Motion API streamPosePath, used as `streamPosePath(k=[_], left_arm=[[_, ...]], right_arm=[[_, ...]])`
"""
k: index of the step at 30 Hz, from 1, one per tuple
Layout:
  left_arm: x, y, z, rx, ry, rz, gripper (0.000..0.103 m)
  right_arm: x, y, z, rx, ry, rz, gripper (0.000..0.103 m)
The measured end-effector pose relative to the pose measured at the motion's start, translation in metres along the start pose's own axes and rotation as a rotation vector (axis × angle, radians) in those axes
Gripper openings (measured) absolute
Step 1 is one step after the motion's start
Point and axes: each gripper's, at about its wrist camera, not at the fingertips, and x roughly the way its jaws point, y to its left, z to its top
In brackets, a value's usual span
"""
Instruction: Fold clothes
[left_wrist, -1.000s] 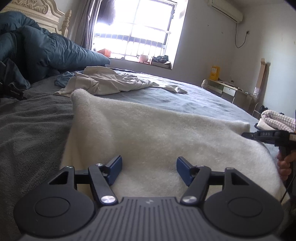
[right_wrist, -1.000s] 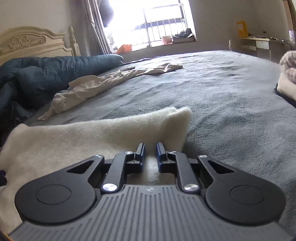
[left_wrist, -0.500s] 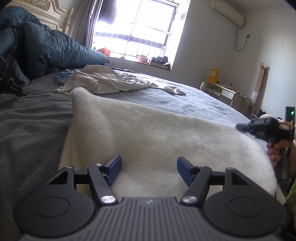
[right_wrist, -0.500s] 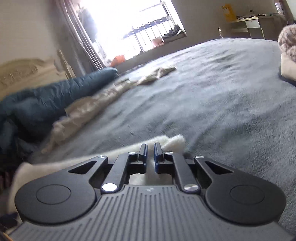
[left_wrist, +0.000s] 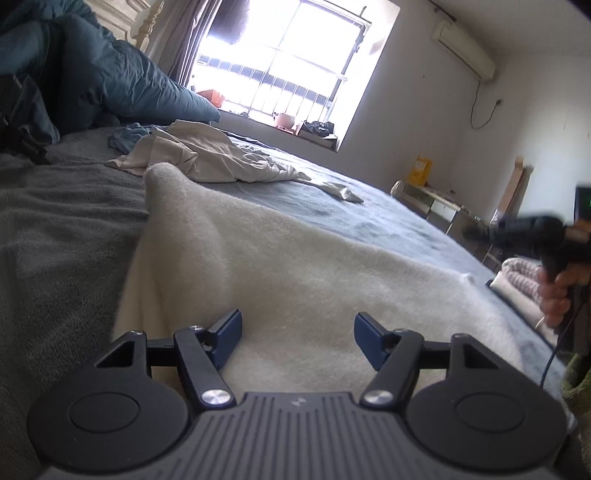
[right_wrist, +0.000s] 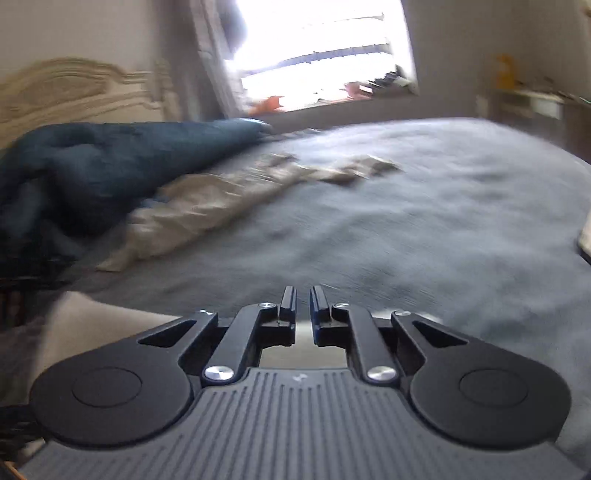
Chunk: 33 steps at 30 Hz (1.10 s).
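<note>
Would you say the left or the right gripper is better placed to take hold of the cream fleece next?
Probably the left gripper: its jaws stand open right over the cream fleece, while the right gripper is shut, above the grey bedspread.

No readable text in either view

Left wrist view: small pale emblem moulded on the ribbed grey housing behind the claw, a mark only, no letters; yellow box by the far wall carries dark print too small to make out; air conditioner high on the wall shows no legible brand; right wrist view: same small emblem on its ribbed housing, not letters; the rest of that view is motion-blurred, yellow object at the far wall unreadable
</note>
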Motion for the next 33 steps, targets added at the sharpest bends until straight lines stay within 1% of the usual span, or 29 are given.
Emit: streamPosePath(k=[3, 6, 9, 11, 13, 14, 15, 16, 17, 18, 19, 22, 24, 26, 28, 29, 30, 33], left_arm=[[-0.004, 0.005, -0.004, -0.026, -0.024, -0.023, 0.069], [-0.008, 0.012, -0.01, -0.056, -0.053, -0.051, 0.069], [-0.011, 0.017, -0.015, -0.068, -0.077, -0.083, 0.069], [-0.014, 0.021, -0.018, -0.079, -0.085, -0.11, 0.069], [-0.016, 0.027, -0.021, -0.097, -0.09, -0.14, 0.069], [-0.016, 0.03, -0.022, -0.109, -0.093, -0.15, 0.069], [-0.017, 0.033, -0.023, -0.119, -0.096, -0.158, 0.068], [-0.017, 0.036, -0.024, -0.127, -0.1, -0.173, 0.068], [-0.017, 0.039, -0.025, -0.136, -0.105, -0.188, 0.068], [-0.017, 0.041, -0.025, -0.147, -0.108, -0.199, 0.068], [-0.017, 0.043, -0.025, -0.157, -0.11, -0.208, 0.068], [-0.017, 0.049, -0.026, -0.189, -0.116, -0.233, 0.068], [-0.018, 0.052, -0.025, -0.202, -0.115, -0.244, 0.068], [-0.018, 0.054, -0.026, -0.206, -0.115, -0.248, 0.066], [-0.02, 0.054, -0.027, -0.207, -0.12, -0.247, 0.066], [-0.02, 0.055, -0.027, -0.209, -0.121, -0.246, 0.066], [-0.02, 0.056, -0.026, -0.212, -0.122, -0.25, 0.066], [-0.022, 0.057, -0.028, -0.222, -0.122, -0.26, 0.066]], right_arm=[[0.013, 0.056, 0.013, -0.05, 0.03, 0.209, 0.008], [0.044, 0.114, 0.015, -0.106, 0.129, 0.381, 0.008], [0.086, 0.169, 0.005, -0.162, 0.231, 0.488, 0.008], [0.115, 0.196, -0.005, -0.175, 0.302, 0.522, 0.008], [0.144, 0.218, -0.021, -0.247, 0.366, 0.508, 0.008], [0.155, 0.226, -0.028, -0.275, 0.391, 0.499, 0.006], [0.162, 0.228, -0.036, -0.285, 0.401, 0.489, 0.003], [0.168, 0.23, -0.043, -0.295, 0.411, 0.479, 0.002], [0.171, 0.232, -0.046, -0.302, 0.421, 0.469, 0.002], [0.168, 0.234, -0.039, -0.306, 0.431, 0.459, 0.002], [0.164, 0.236, -0.032, -0.308, 0.431, 0.453, 0.002], [0.154, 0.242, -0.009, -0.304, 0.373, 0.456, 0.004], [0.162, 0.251, -0.001, -0.317, 0.346, 0.448, 0.005], [0.184, 0.258, -0.005, -0.325, 0.374, 0.44, 0.005], [0.209, 0.262, -0.02, -0.354, 0.409, 0.411, 0.005], [0.216, 0.261, -0.025, -0.338, 0.404, 0.417, 0.005], [0.22, 0.261, -0.028, -0.325, 0.398, 0.42, 0.005], [0.212, 0.264, -0.023, -0.325, 0.388, 0.407, 0.005]])
